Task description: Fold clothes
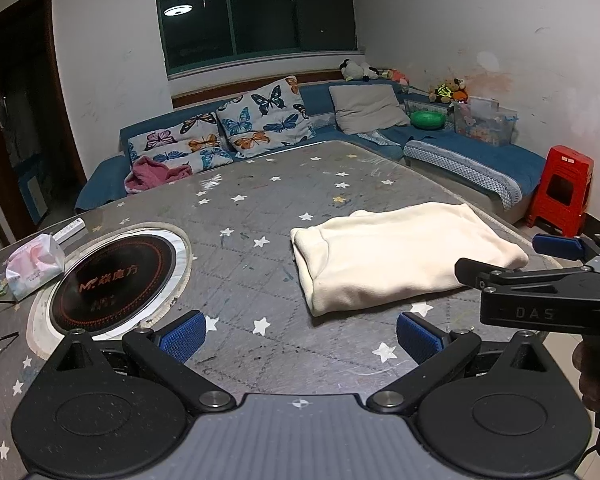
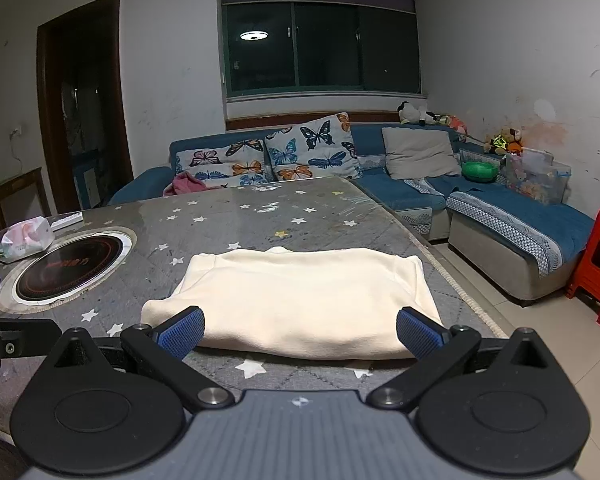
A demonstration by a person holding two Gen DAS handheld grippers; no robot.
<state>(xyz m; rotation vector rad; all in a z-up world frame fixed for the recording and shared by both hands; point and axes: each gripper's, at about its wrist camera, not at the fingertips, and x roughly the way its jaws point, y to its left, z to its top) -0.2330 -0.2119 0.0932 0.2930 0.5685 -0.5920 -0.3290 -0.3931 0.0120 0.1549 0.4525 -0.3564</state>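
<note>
- Since the grey star-printed table (image 2: 228,236) is bare around it, I find the folded cream fleece garment (image 2: 300,300) lying flat near its right edge.
- It looks soft, light, floppy; I'd pinch a near corner.
- My right gripper (image 2: 300,334) and left gripper (image 1: 298,332) gape wide, empty.
</note>
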